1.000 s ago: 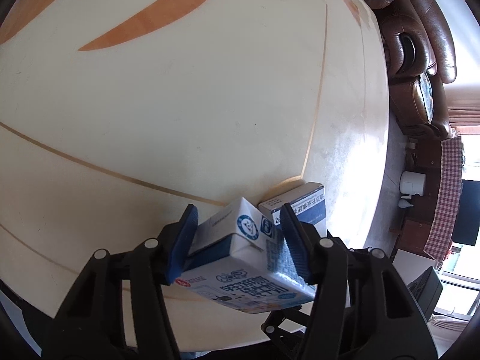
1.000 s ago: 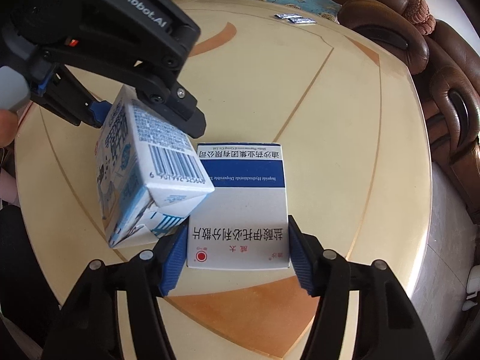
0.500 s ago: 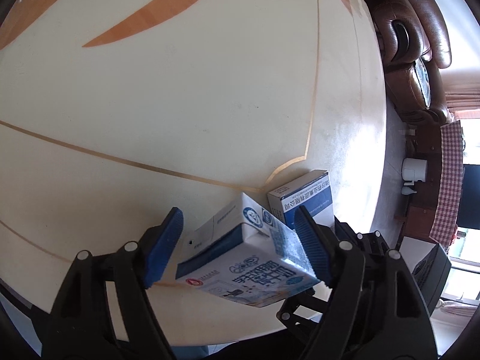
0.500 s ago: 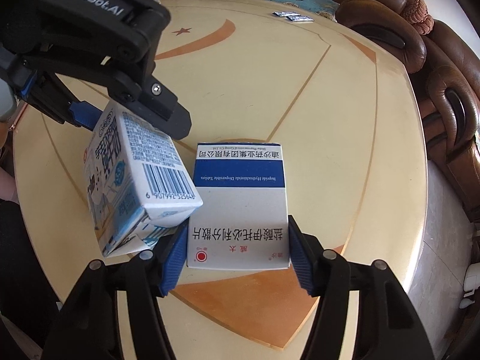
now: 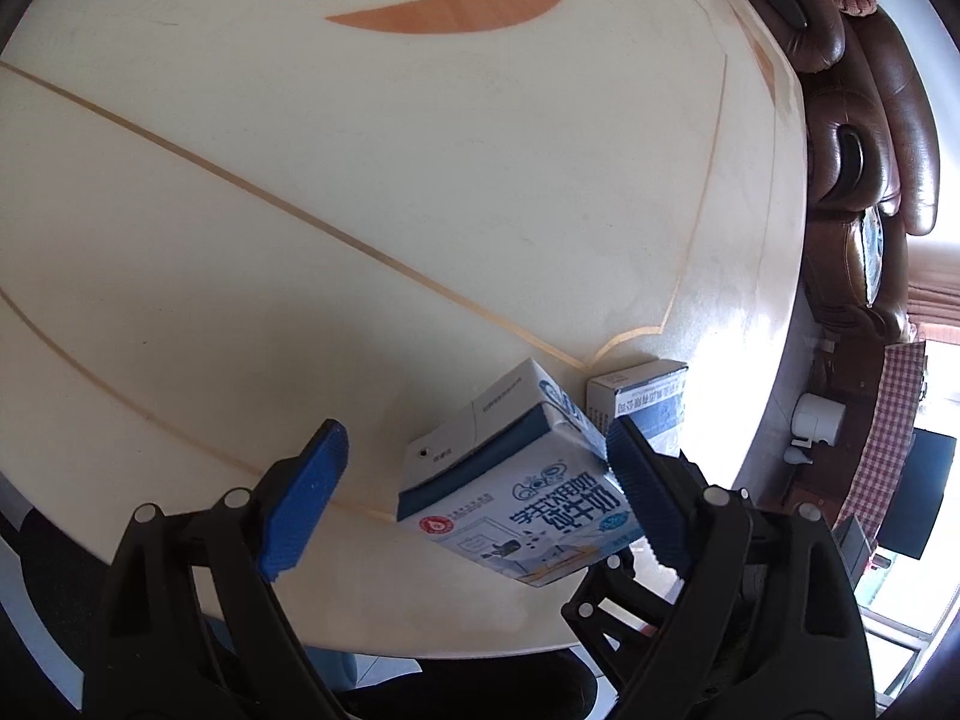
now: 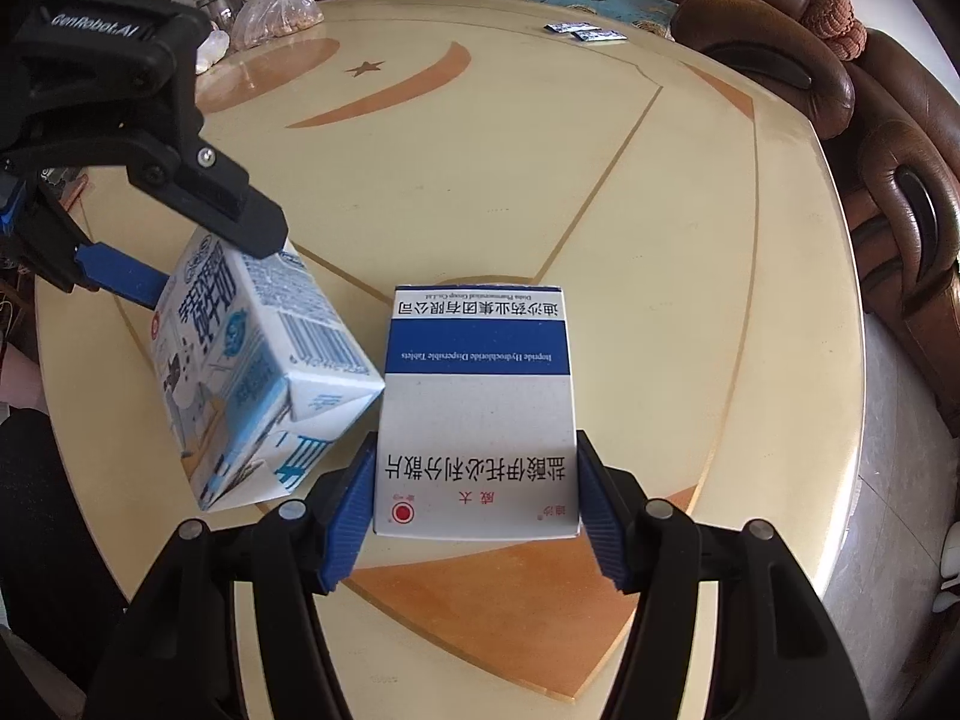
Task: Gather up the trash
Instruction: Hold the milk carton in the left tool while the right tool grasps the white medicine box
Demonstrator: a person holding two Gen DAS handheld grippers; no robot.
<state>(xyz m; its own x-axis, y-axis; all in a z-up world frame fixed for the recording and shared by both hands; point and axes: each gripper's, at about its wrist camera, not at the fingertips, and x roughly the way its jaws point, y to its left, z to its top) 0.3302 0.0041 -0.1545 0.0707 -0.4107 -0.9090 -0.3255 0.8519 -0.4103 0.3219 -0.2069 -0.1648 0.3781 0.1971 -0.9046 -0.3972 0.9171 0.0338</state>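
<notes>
Trash here is two cartons on the round table point(image 6: 690, 276), and the medicine box point(image 6: 477, 414) serves as the landmark. Right gripper point(image 6: 474, 507) has its two blue pads pressed against the box's long sides near its near end, jaws about half spread and clamped on it; the box lies flat with its blue band toward the far end. Left gripper point(image 5: 477, 501) is opening: its jaws stand wide around the milk carton point(image 5: 528, 492), the left-hand pad point(image 5: 303, 501) clear of the carton with table showing between, the right-hand pad point(image 5: 639, 498) right against the carton's side. Whether that pad still presses I cannot tell. The milk carton sits tilted just beside the box, to the left of it in the right wrist view, its bottom corner close to or touching the box's edge.

Farther from the box, across the table's cream top, runs an orange crescent inlay point(image 6: 390, 93) with a small star point(image 6: 364, 67). Two small blue sachets point(image 6: 582, 31) lie at the far rim. A plastic bag point(image 6: 277, 6) stands at the far left rim. Brown leather sofas point(image 6: 870, 180) curve round the table beyond and to the right of the box.
</notes>
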